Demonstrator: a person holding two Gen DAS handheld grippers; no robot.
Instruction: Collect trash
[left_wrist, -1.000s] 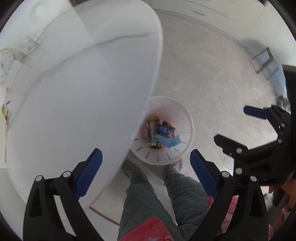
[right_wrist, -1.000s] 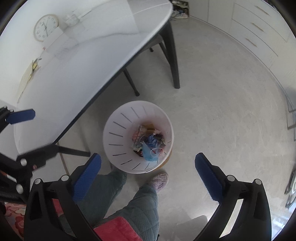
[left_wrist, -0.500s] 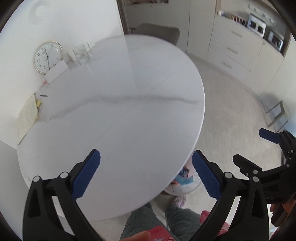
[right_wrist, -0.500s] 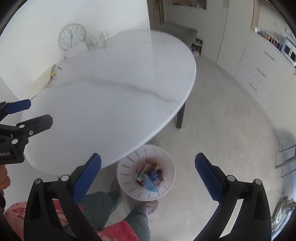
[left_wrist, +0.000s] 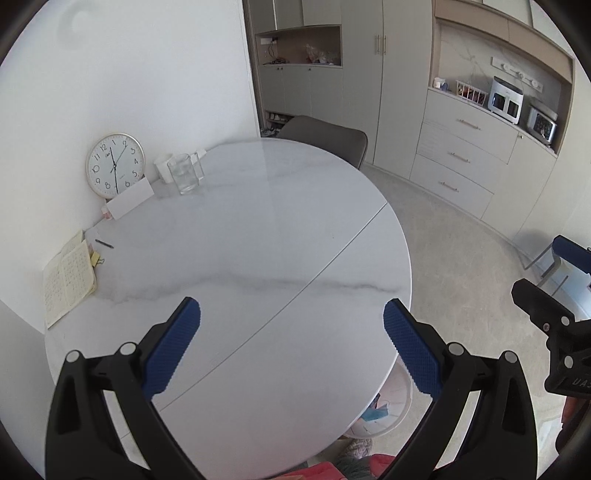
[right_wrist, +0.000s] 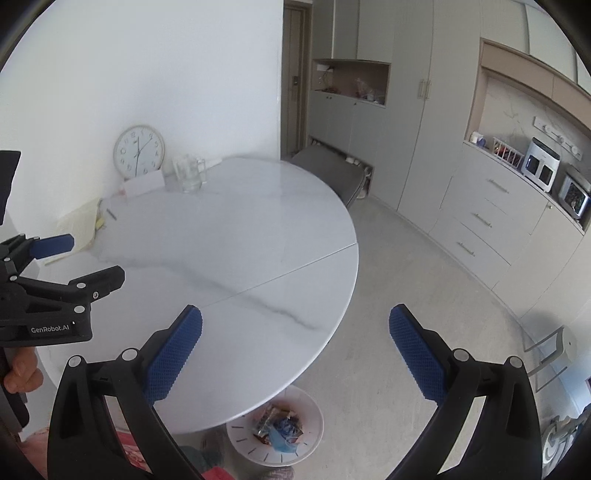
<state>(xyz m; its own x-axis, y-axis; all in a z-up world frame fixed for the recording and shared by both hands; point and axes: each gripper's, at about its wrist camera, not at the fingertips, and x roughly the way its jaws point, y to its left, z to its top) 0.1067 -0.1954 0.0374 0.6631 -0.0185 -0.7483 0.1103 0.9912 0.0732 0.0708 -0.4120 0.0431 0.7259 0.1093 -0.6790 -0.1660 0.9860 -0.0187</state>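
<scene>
— Since both of our hand-held grippers are empty, where did the trash go?

— It sits in the white bin (right_wrist: 275, 430) on the floor, tucked partly under the near edge of the counter (left_wrist: 240, 258). We can see crumpled wrappers and a blue bit (right_wrist: 282, 432) inside it. We think the bin stands close to our feet so things can drop straight in.

— How are we holding the left hand-held gripper (left_wrist: 291, 345)?

— Up over the near edge of the counter, looking across the top to the far edge. Its blue pads (left_wrist: 171, 350) are wide apart with nothing between them.

— And the right hand-held gripper (right_wrist: 295, 347)?

— It is held level too, pointing past the near right edge of the counter, above the bin. Its pads (right_wrist: 415, 354) are also wide apart and hold nothing. A hand (right_wrist: 18, 369) grips the handle of the left one.

— Is any trash left on the counter?

— We do not see any in the middle. Along the far left edge there is a clock (left_wrist: 115, 168), a glass jug (left_wrist: 183, 173), a white card (left_wrist: 129, 199), a notebook (left_wrist: 66, 280) and a pen (left_wrist: 104, 243). Those look like things to keep, pushed against the wall out of the way.

— So are we done?

— We think nearly, or fully. We may just be looking for more.
</scene>
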